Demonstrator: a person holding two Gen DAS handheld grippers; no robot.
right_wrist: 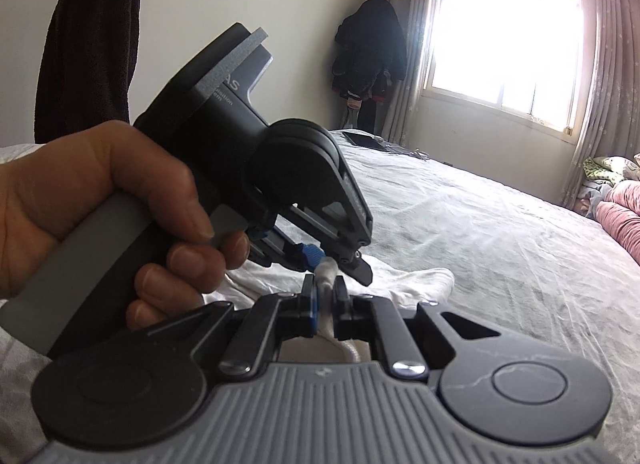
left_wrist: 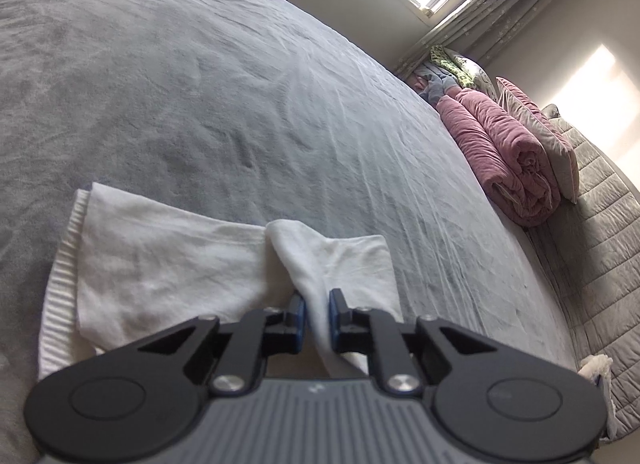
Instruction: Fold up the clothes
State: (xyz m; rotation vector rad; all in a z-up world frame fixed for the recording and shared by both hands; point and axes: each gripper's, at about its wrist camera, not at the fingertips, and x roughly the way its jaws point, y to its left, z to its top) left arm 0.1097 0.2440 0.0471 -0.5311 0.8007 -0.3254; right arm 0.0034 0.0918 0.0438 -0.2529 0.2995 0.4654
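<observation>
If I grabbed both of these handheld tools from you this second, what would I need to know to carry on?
Left tool: shut on a raised fold of the white garment.
Right tool: shut on a bunched bit of the same white garment, right beside the left tool; the person's hand holds the left one.
Garment: lies at the near edge of the grey bed sheet, ribbed hem to the left, partly doubled over.
Done: both pinches taken close together.
Left: probably lift, carry the fold across, lay it flat, release, then smooth.
Away from the work: a rolled pink quilt at the far end.

Blown-out daylight from the window (right_wrist: 506, 43) — soft blur, fisheye-bent edges.
</observation>
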